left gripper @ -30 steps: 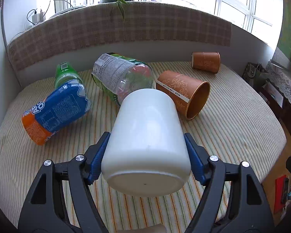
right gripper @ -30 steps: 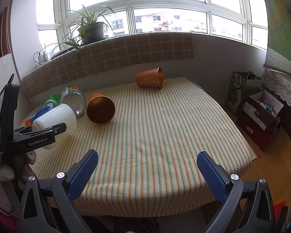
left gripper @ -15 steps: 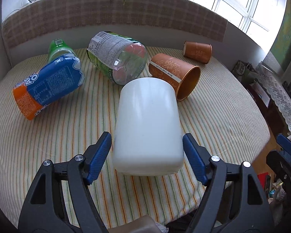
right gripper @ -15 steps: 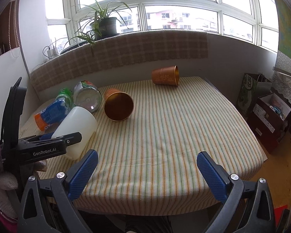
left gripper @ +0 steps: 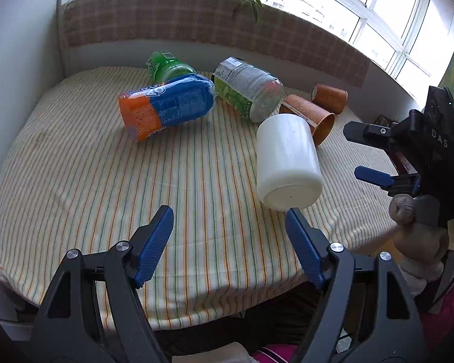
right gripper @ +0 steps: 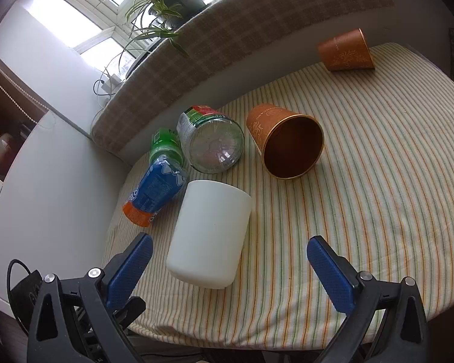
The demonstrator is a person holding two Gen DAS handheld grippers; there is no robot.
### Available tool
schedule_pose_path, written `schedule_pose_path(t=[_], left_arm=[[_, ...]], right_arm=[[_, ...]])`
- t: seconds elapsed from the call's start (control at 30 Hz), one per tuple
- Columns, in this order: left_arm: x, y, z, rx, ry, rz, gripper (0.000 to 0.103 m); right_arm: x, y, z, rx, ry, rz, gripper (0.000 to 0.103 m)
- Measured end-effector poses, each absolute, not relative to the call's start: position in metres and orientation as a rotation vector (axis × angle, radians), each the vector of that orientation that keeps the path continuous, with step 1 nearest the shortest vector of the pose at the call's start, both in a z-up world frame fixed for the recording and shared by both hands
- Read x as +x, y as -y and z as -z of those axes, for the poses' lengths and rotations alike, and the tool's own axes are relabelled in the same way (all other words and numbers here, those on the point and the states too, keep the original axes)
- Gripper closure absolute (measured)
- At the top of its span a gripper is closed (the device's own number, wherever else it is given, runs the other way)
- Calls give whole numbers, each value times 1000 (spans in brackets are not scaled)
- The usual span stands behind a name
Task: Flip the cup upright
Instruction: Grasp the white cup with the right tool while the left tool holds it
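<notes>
A white cup (left gripper: 287,160) stands on the striped tablecloth (left gripper: 75,181); its flat closed end faces my cameras and its mouth is hidden. It also shows in the right wrist view (right gripper: 210,233). My left gripper (left gripper: 230,242) is open and empty, drawn back from the cup toward the table's front edge. My right gripper (right gripper: 227,269) is open and empty, with the cup just beyond its fingertips, nearer the left finger. It also shows at the right of the left wrist view (left gripper: 375,154).
Two copper cups lie on their sides: one (right gripper: 287,142) beside the white cup, one (right gripper: 346,50) at the far edge. A blue-and-orange bottle (right gripper: 154,190) and a clear green-labelled bottle (right gripper: 212,142) lie behind the cup. A checked cushion (right gripper: 257,30) lines the wall.
My left gripper has let go of the white cup and pulled back, leaving it on the cloth. My right gripper has swung left and now faces the cup.
</notes>
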State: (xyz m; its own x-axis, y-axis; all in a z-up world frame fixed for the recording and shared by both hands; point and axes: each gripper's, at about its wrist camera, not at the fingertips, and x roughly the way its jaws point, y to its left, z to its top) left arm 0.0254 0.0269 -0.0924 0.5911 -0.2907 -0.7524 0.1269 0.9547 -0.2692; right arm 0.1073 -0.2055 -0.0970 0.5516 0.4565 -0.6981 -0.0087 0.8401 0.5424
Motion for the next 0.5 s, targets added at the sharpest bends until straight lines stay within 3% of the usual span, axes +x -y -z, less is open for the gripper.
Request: schedule_pose_path(t=[0.3,0.5], left_arm=[[11,-56,101,-312,-931,231,25],[15,-57,105,-328,-942,233,25]], right_arm=[[166,203,153,832,-1182,-306,0],[174,189,159,810,-1205,-317,1]])
